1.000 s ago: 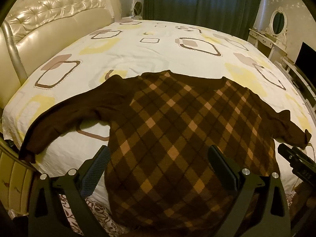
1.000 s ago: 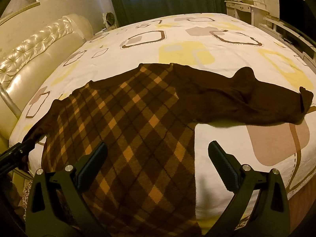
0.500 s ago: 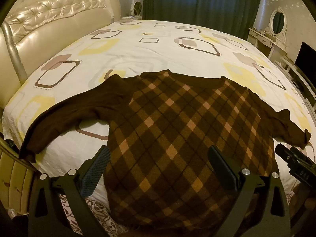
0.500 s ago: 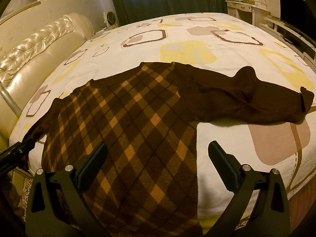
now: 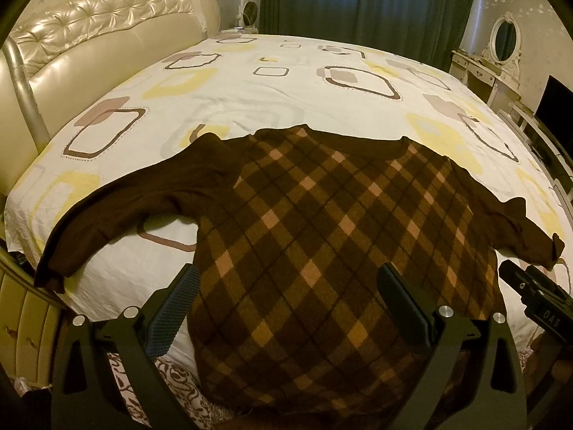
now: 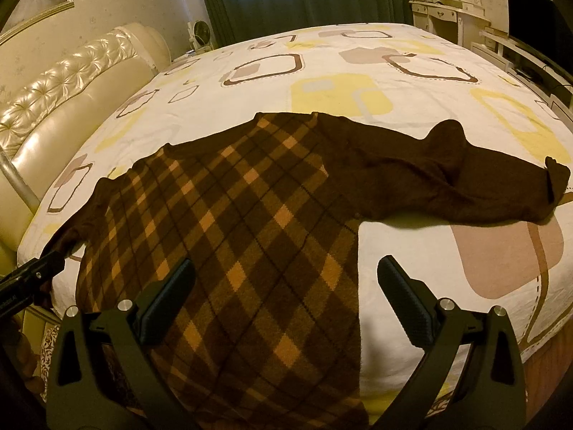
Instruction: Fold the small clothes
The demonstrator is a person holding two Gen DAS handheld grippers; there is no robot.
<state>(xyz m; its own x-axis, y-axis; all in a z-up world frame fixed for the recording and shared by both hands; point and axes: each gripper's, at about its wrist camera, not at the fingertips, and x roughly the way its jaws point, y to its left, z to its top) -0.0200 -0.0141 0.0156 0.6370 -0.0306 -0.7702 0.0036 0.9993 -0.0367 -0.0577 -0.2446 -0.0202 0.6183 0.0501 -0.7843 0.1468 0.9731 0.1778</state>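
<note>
The bed [image 5: 250,82] carries a spread plaid sweater [image 5: 322,233]; left gripper [image 5: 286,308] and right gripper [image 6: 286,294] hover, fingers wide, empty. The overhanging hem may slide off.

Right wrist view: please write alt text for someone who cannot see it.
A brown argyle sweater lies spread flat on a patterned bedsheet, one plain brown sleeve stretched out to the right. The open right gripper hovers over its lower part, holding nothing.

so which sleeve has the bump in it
The right sleeve: a fold of cloth stands up midway along it, and its cuff is curled. The left sleeve lies smooth on the bed.
</note>
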